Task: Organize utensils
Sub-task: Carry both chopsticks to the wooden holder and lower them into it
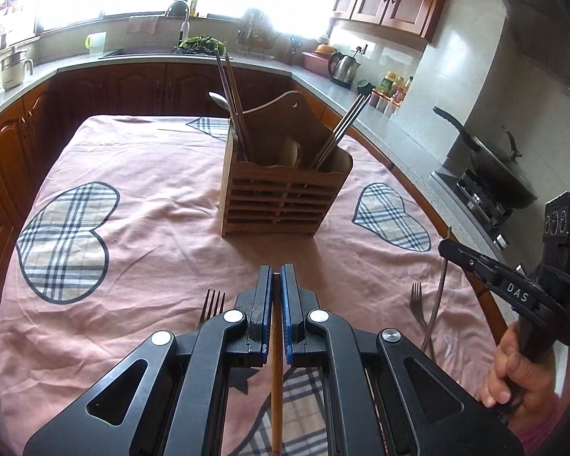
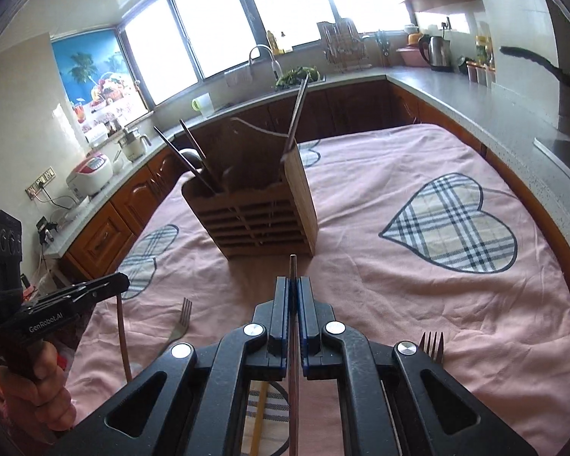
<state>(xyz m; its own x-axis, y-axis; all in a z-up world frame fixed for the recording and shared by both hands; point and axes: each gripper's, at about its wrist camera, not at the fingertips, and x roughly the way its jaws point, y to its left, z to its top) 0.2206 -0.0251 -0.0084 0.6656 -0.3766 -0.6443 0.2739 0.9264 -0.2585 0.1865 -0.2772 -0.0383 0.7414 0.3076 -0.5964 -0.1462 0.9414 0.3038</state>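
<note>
Big L-shaped kitchen here, bright windows (image 2: 247,19) at twelve o'clock, grey counters (image 1: 391,133) wrapping round over dark wooden cabinets (image 1: 133,87), a kettle (image 1: 344,66) at one o'clock and a wok (image 1: 494,163) on the hob at three. Centre stage, the worktop under a pink cloth (image 1: 152,209) with plaid hearts. On it, at twelve o'clock, stands the slatted wooden utensil holder (image 1: 285,197), upright, chopsticks and a spoon leaning out of its compartments. Down front, the left gripper (image 1: 276,277) has its fingers clenched on a wooden chopstick (image 1: 276,391); the right gripper (image 2: 293,285), fingers clamped too, grips a slim metal chopstick (image 2: 293,380). Smallest of all, two forks on the cloth: one (image 1: 211,304) at seven o'clock, another (image 1: 418,304) at four, just beside a thin metal stick (image 1: 439,292).
</note>
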